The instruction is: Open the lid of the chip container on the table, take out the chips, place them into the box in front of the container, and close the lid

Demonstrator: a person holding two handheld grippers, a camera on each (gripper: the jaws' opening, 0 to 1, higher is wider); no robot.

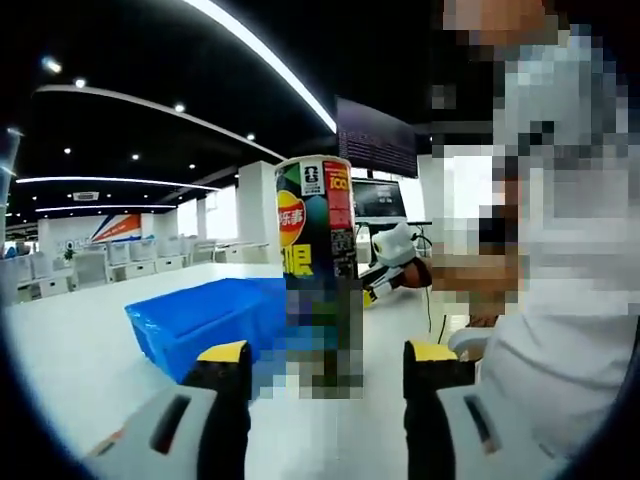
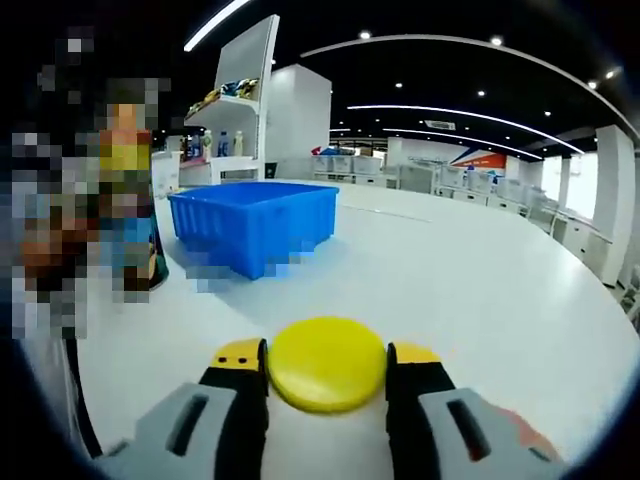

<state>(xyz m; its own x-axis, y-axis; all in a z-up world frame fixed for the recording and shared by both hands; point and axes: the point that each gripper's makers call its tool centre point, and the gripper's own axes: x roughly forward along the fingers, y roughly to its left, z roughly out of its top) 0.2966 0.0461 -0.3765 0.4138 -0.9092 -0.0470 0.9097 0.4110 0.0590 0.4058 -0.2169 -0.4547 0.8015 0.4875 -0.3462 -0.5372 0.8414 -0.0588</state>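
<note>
Left gripper view: the tall cylindrical chip container with the dark, red and green printed label point(image 1: 315, 270) stands upright on the white tabletop point(image 1: 80, 370), ahead of the left hand-held gripper point(image 1: 325, 352), whose yellow-tipped jaws are spread apart to either side of the can's lower part; whether they touch it I cannot tell, since the base is blurred.

Right gripper view: the round yellow plastic lid point(image 2: 327, 363) sits between the yellow-tipped jaws of the right hand-held gripper point(image 2: 327, 365), which are closed against its rim on both sides.

Box: the blue rectangular plastic box point(image 2: 255, 222) rests on the tabletop just beside the container, open side up; its inside is hidden from both cameras.

Stage: the lid looks to be off the can, so the opening is judged done and the chips are yet to come out.

Step in hand: park the lid, then get the chips into the box.

How to do it well: set the lid flat on a bare patch of tabletop near the box, where it can be picked up again for closing. Steady the can low on its body with the left hand-held gripper before tilting it, as a tall narrow can tips easily. Pour or lift gently over the middle of the box; chips are brittle.

Risk: squeezing the thin can wall too hard may dent it.
</note>
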